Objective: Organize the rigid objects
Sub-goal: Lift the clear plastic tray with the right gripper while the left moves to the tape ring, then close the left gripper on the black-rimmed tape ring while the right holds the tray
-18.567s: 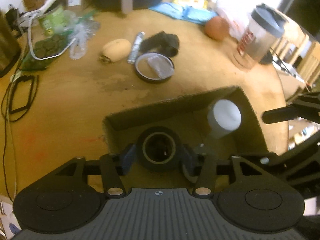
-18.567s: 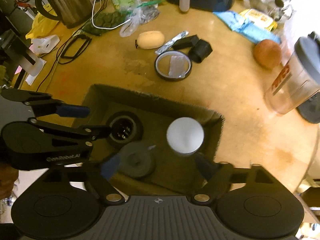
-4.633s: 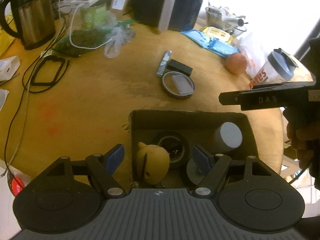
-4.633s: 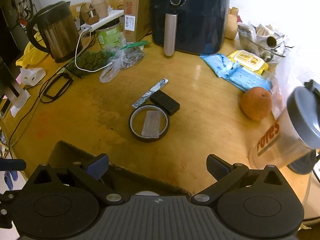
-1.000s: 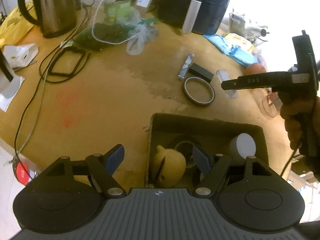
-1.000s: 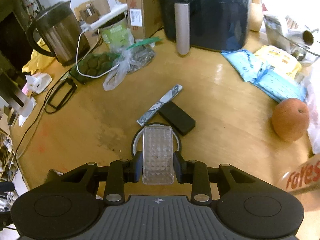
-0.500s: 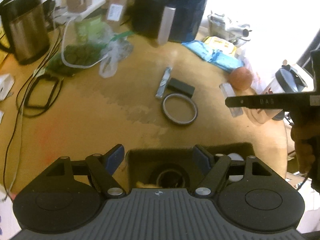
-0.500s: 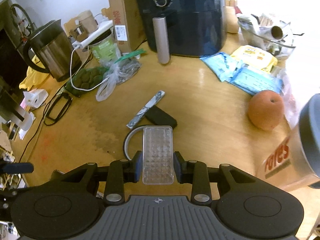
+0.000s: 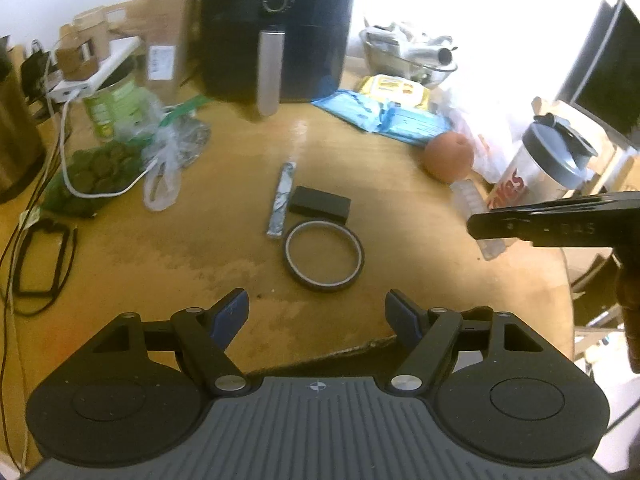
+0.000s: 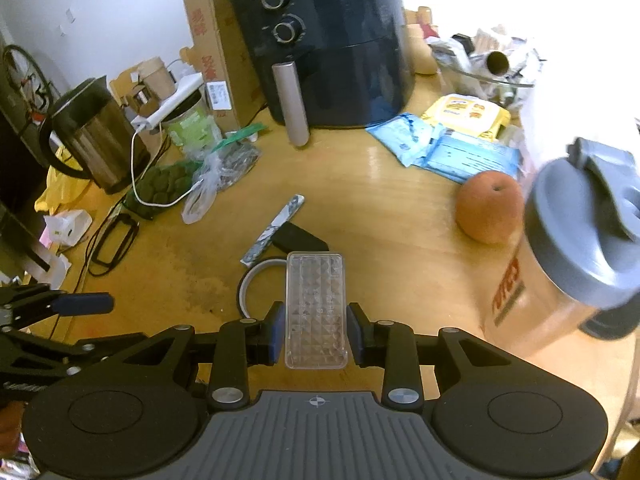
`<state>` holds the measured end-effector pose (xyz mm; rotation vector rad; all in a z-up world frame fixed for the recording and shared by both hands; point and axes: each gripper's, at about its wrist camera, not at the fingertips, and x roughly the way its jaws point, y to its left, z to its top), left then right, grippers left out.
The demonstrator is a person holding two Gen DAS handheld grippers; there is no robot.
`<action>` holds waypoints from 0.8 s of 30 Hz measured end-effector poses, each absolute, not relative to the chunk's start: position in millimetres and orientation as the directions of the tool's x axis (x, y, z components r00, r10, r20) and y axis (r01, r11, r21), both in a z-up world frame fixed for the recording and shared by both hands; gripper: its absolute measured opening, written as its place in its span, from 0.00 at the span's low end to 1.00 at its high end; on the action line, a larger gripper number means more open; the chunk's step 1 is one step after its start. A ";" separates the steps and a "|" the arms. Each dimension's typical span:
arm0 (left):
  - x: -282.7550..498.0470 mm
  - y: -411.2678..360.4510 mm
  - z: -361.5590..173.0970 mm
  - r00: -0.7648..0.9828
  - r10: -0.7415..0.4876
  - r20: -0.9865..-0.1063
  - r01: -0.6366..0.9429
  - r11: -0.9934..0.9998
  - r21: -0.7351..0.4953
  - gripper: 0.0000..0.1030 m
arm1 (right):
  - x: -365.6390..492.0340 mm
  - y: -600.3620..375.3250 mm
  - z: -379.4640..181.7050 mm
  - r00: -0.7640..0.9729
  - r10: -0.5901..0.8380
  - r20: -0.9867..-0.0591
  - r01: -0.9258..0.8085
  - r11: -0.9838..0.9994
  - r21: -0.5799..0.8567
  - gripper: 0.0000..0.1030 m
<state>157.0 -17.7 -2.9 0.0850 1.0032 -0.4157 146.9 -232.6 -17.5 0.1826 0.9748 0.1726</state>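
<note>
The right gripper [image 10: 316, 332] pinches a clear ridged case [image 10: 315, 310], its long axis pointing away along the fingers. The left gripper [image 9: 318, 314] hangs spread and empty above the table [image 9: 224, 236]. The tumbler [image 9: 536, 168] shows red letters, not fully readable.

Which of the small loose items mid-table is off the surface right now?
The clear studded plastic case: the right gripper is shut on it, above the table. The tape ring, black block and foil strip lie on the wood.
</note>
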 end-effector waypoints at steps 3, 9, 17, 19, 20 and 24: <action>165.3 -23.0 -9.2 0.458 -0.311 -0.833 0.410 0.905 -0.112 0.73 | 138.6 -238.4 -14.1 0.561 0.220 -0.798 -0.035 0.969 0.243 0.34; 179.8 -35.9 -21.9 0.438 -0.337 -0.834 0.470 0.876 -0.108 0.79 | 122.8 -249.1 -10.7 0.574 0.202 -0.794 0.010 0.967 0.253 0.34; 201.4 -55.4 -43.5 0.395 -0.339 -0.854 0.534 0.841 -0.087 0.90 | 107.5 -267.5 -10.1 0.580 0.178 -0.795 0.077 0.959 0.272 0.34; 209.8 -59.2 -51.0 0.366 -0.336 -0.868 0.542 0.835 -0.094 0.90 | 104.3 -270.8 -9.0 0.585 0.175 -0.792 0.087 0.957 0.276 0.34; 213.7 -60.7 -55.3 0.355 -0.331 -0.874 0.543 0.834 -0.096 0.90 | 103.2 -272.2 -8.5 0.586 0.173 -0.791 0.092 0.956 0.277 0.34; 226.8 -67.7 -73.4 0.313 -0.305 -0.900 0.562 0.823 -0.084 0.90 | 100.1 -276.6 -7.3 0.589 0.169 -0.790 0.110 0.952 0.286 0.34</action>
